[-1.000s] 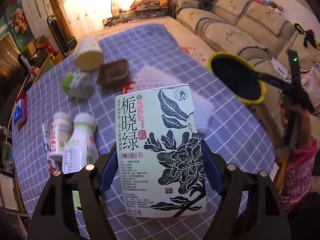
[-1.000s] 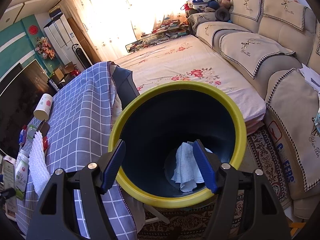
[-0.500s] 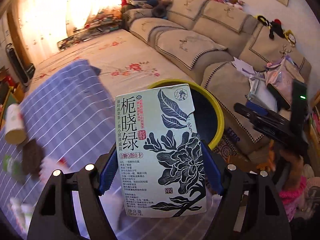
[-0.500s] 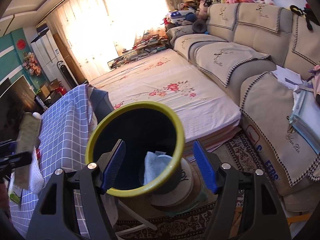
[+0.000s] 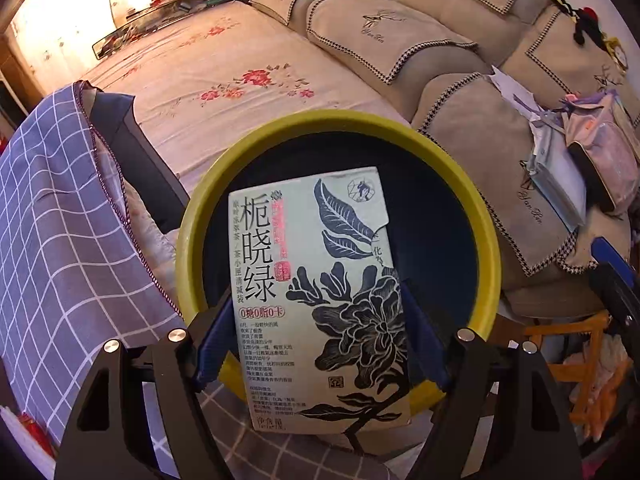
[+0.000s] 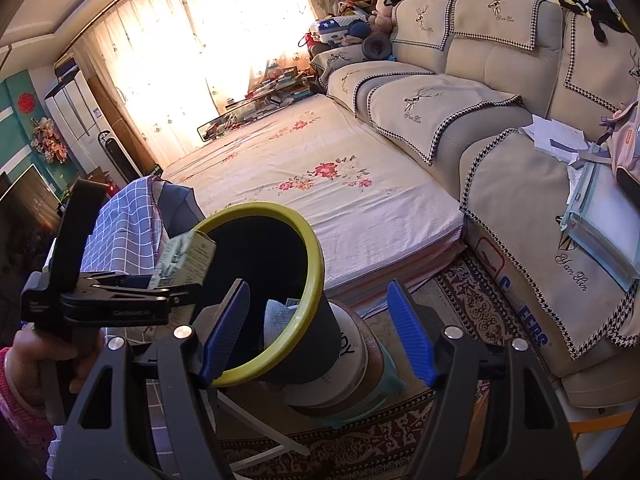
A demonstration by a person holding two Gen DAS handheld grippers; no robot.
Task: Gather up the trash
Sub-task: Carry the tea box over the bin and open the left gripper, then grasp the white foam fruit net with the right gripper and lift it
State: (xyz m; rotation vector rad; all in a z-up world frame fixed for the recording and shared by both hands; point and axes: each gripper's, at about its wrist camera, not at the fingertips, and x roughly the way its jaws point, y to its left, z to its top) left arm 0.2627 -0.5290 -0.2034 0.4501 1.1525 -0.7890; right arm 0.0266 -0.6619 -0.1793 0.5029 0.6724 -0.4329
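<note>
My left gripper (image 5: 320,344) is shut on a pale green tea carton (image 5: 316,280) with black flower print, held upright over the mouth of the dark bin with a yellow rim (image 5: 192,248). In the right wrist view the carton (image 6: 184,260) sits at the bin's left rim (image 6: 312,280), held by the left gripper (image 6: 160,288). A crumpled white tissue (image 6: 278,314) lies inside the bin. My right gripper (image 6: 318,332) is open and empty, its left finger over the bin's near rim.
The table with a grey checked cloth (image 5: 52,208) is at the left. A floral mattress (image 6: 320,184) lies beyond the bin and a beige sofa (image 6: 500,128) with papers and a bag stands at the right. The bin stands on a stool over a patterned rug (image 6: 460,300).
My left gripper has carried the carton from the table to above the bin's mouth. My right gripper has drawn back from the bin, which now sits lower and to its left.
</note>
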